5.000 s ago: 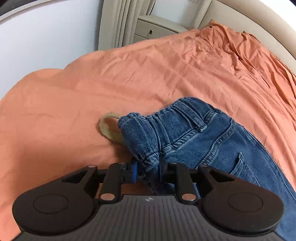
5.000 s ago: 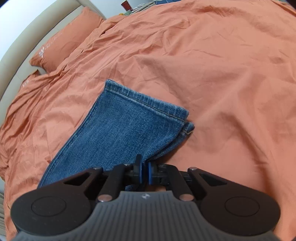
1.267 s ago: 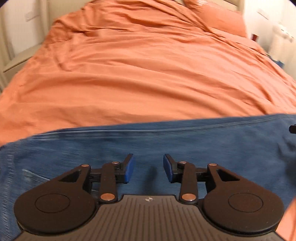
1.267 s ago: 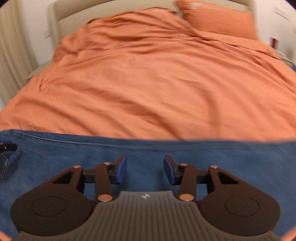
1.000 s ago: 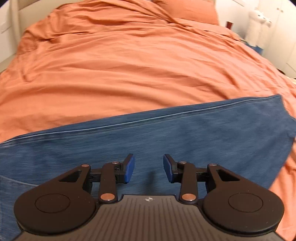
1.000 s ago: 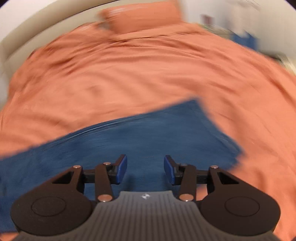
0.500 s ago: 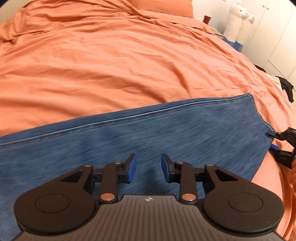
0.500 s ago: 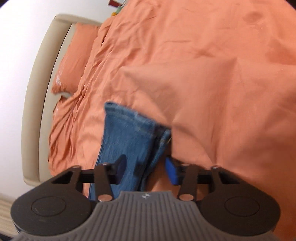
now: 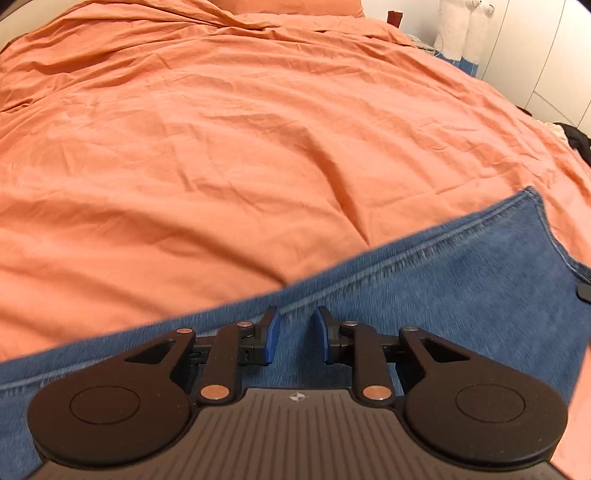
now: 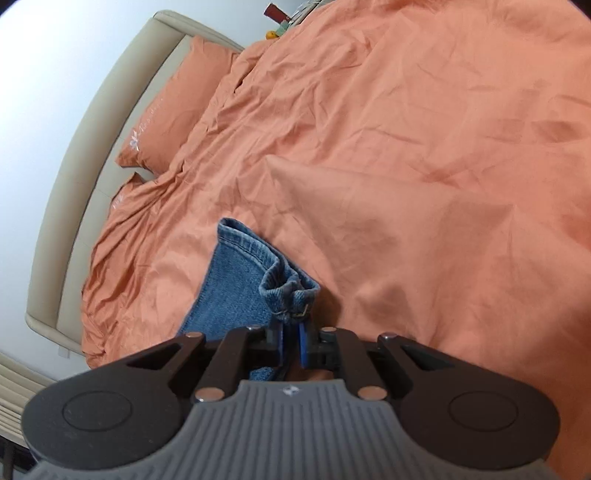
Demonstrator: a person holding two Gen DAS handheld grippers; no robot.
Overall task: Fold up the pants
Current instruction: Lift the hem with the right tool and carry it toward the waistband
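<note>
Blue jeans (image 9: 461, 280) lie with one leg stretched across the orange bed cover (image 9: 258, 147). My left gripper (image 9: 295, 332) hovers over the denim just inside the leg's far seam. Its jaws are closing, a gap still shows between the blue pads, and the cloth lies under them, not pinched. In the right wrist view the hem end of the jeans (image 10: 258, 273) is bunched up, and my right gripper (image 10: 291, 341) is shut on its near corner. A black tip of the right gripper (image 9: 583, 291) pokes in at the right edge of the left wrist view.
Orange pillows (image 10: 177, 110) rest against a beige headboard (image 10: 92, 129) at the far end of the bed. White plush figures (image 9: 458, 29) and white cupboard doors (image 9: 554, 74) stand beyond the bed's right side. Wrinkled cover stretches all around the jeans.
My left gripper has slid right along the leg toward the hem, its jaws narrowing. My right gripper has shut on the hem corner, which now stands bunched.
</note>
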